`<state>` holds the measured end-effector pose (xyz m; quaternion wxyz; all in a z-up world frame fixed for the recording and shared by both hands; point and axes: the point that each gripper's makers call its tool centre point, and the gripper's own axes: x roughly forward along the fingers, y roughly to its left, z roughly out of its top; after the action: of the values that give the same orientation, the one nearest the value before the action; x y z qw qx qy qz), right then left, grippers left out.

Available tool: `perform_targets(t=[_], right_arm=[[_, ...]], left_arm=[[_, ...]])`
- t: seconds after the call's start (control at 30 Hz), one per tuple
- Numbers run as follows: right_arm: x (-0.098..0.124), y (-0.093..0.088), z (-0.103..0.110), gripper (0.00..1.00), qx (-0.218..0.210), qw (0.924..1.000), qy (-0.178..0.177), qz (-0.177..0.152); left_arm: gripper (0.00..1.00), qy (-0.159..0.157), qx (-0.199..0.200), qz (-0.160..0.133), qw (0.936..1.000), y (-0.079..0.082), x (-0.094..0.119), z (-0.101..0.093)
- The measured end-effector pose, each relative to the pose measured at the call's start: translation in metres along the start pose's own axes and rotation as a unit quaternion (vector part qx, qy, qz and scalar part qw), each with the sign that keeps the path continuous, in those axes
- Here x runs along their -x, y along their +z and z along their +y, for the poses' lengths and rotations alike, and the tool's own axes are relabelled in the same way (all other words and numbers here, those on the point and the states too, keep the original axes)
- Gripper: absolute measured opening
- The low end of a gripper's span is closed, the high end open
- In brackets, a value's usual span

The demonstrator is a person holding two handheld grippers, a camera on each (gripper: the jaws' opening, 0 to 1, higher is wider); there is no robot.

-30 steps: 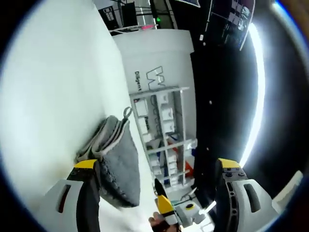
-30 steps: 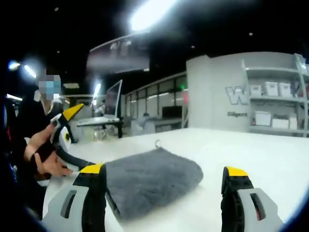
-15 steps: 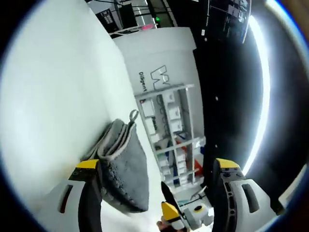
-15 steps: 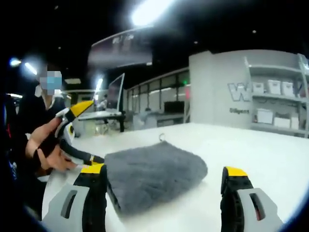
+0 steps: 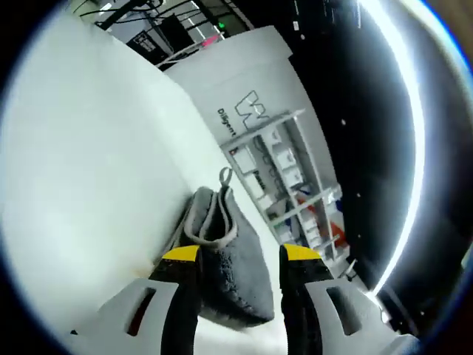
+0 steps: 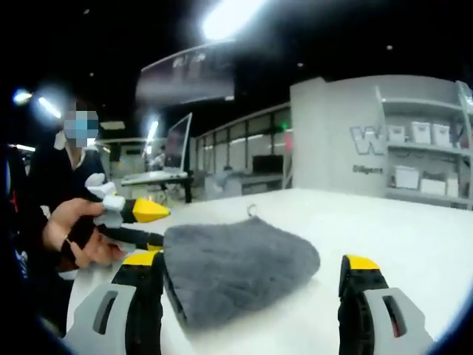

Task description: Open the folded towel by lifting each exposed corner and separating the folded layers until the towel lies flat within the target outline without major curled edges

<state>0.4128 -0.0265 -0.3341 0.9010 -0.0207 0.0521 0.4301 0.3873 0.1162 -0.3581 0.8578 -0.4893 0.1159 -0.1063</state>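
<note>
A grey folded towel lies on the white table, its hanging loop at the far end. My left gripper has its jaws drawn in against the towel's near end, one on each side of the stacked layers. In the right gripper view the towel lies low between the jaws of my right gripper, which stands wide open just short of it. There the left gripper comes in from the left, held by a hand, its yellow tips at the towel's left edge.
The table stretches white and bare around the towel. A person stands at the table's left side. Shelves with white boxes and a grey wall with lettering stand beyond the table's far edge.
My left gripper's jaws have narrowed from wide open onto the towel's end. The left view has tilted. The right gripper has stayed still and open.
</note>
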Motion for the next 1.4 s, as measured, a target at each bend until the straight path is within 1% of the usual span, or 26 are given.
perform_targets(t=[0.03, 0.07, 0.17, 0.2, 0.23, 0.3, 0.37, 0.43, 0.47, 0.5, 0.53, 0.6, 0.73, 0.8, 0.87, 0.9, 0.97, 1.03, 1.07, 1.1, 1.17, 1.2, 1.27, 1.33, 1.4], right_arm=[[0.0, 0.0, 0.0, 0.99, 0.001, 1.0, 0.0, 0.001], [0.0, -0.001, 0.0, 0.99, 0.001, 1.0, 0.001, 0.001], [-0.001, -0.002, 0.001, 0.99, 0.002, 1.0, 0.002, 0.003], [-0.001, -0.002, 0.001, 0.99, 0.003, 1.0, 0.002, 0.003], [-0.001, -0.002, 0.001, 0.98, 0.003, 1.0, 0.002, 0.003], [0.0, -0.002, 0.001, 0.97, 0.002, 1.0, 0.003, 0.004], [-0.001, -0.003, 0.001, 0.96, 0.001, 1.0, 0.005, 0.006], [-0.002, -0.003, 0.001, 0.96, -0.005, 0.9999, 0.006, 0.006], [-0.002, -0.003, 0.0, 0.96, -0.01, 0.9999, 0.006, 0.006], [-0.003, -0.007, -0.002, 0.98, -0.04, 0.9991, 0.0, 0.014], [-0.004, -0.01, -0.002, 0.99, -0.056, 0.9981, 0.007, 0.025], [-0.004, -0.008, -0.001, 0.99, -0.075, 0.9968, 0.012, 0.026], [-0.002, 0.01, 0.001, 0.99, -0.053, 0.9979, -0.002, 0.037], [-0.003, 0.022, 0.004, 0.99, -0.038, 0.9979, 0.0, 0.052], [-0.004, 0.033, 0.005, 0.99, -0.007, 0.9971, -0.004, 0.076], [-0.004, 0.038, 0.002, 0.99, 0.013, 0.9954, -0.011, 0.094], [-0.005, 0.045, -0.005, 0.96, 0.058, 0.9886, -0.031, 0.136], [-0.007, 0.054, -0.009, 0.96, 0.097, 0.9796, -0.042, 0.17], [-0.008, 0.057, -0.01, 0.97, 0.104, 0.9773, -0.044, 0.179], [-0.01, 0.062, -0.011, 0.97, 0.117, 0.9724, -0.045, 0.197], [-0.014, 0.068, -0.008, 0.97, 0.129, 0.9651, -0.042, 0.224], [-0.016, 0.069, -0.007, 0.98, 0.139, 0.9595, -0.039, 0.242], [-0.019, 0.075, -0.008, 1.0, 0.159, 0.9478, -0.046, 0.273], [-0.025, 0.086, -0.01, 1.0, 0.182, 0.9372, -0.055, 0.293], [-0.031, 0.099, -0.014, 1.0, 0.197, 0.9279, -0.077, 0.307]], left_arm=[[0.36, 0.001, -0.005, 0.001, 1.0, -0.004, 0.001, -0.001], [0.33, 0.002, -0.01, 0.001, 0.9999, -0.005, 0.001, 0.0], [0.29, 0.013, -0.029, 0.006, 0.9995, -0.005, -0.001, 0.008], [0.27, 0.025, -0.06, 0.011, 0.9978, -0.004, -0.002, 0.013], [0.23, 0.028, -0.072, 0.01, 0.9969, -0.002, -0.002, 0.014], [0.2, 0.023, -0.066, 0.008, 0.9975, 0.0, -0.004, 0.013], [0.16, 0.02, -0.073, 0.006, 0.9971, 0.001, -0.004, 0.013], [0.14, 0.016, -0.078, 0.006, 0.9968, 0.002, -0.004, 0.011], [0.14, 0.014, -0.084, 0.005, 0.9964, 0.002, -0.004, 0.01], [0.14, 0.013, -0.086, 0.004, 0.9962, 0.002, -0.004, 0.01], [0.14, 0.01, -0.088, 0.004, 0.9961, 0.003, -0.005, 0.01], [0.13, 0.011, -0.103, 0.003, 0.9947, 0.003, -0.005, 0.01], [0.11, 0.003, -0.119, 0.001, 0.9929, 0.0, -0.002, 0.005], [0.1, -0.004, -0.125, 0.0, 0.9922, -0.001, -0.002, 0.001], [0.09, -0.009, -0.131, -0.001, 0.9913, -0.001, -0.002, -0.002], [0.09, -0.011, -0.134, -0.001, 0.9909, -0.001, -0.002, -0.003], [0.09, -0.019, -0.143, 0.001, 0.9896, -0.002, -0.002, -0.006], [0.08, -0.021, -0.148, 0.003, 0.9887, -0.002, -0.002, -0.007], [0.08, -0.021, -0.152, 0.004, 0.9881, -0.003, -0.002, -0.007], [0.08, -0.022, -0.157, 0.003, 0.9874, -0.003, -0.002, -0.007], [0.08, -0.022, -0.159, 0.003, 0.987, -0.003, -0.002, -0.007], [0.08, -0.021, -0.166, 0.003, 0.9859, -0.003, -0.003, -0.007], [0.07, -0.023, -0.18, 0.004, 0.9833, -0.003, -0.003, -0.008], [0.07, -0.028, -0.208, 0.001, 0.9778, -0.003, -0.003, -0.012], [0.07, -0.035, -0.22, 0.002, 0.9749, -0.004, -0.004, -0.016]])
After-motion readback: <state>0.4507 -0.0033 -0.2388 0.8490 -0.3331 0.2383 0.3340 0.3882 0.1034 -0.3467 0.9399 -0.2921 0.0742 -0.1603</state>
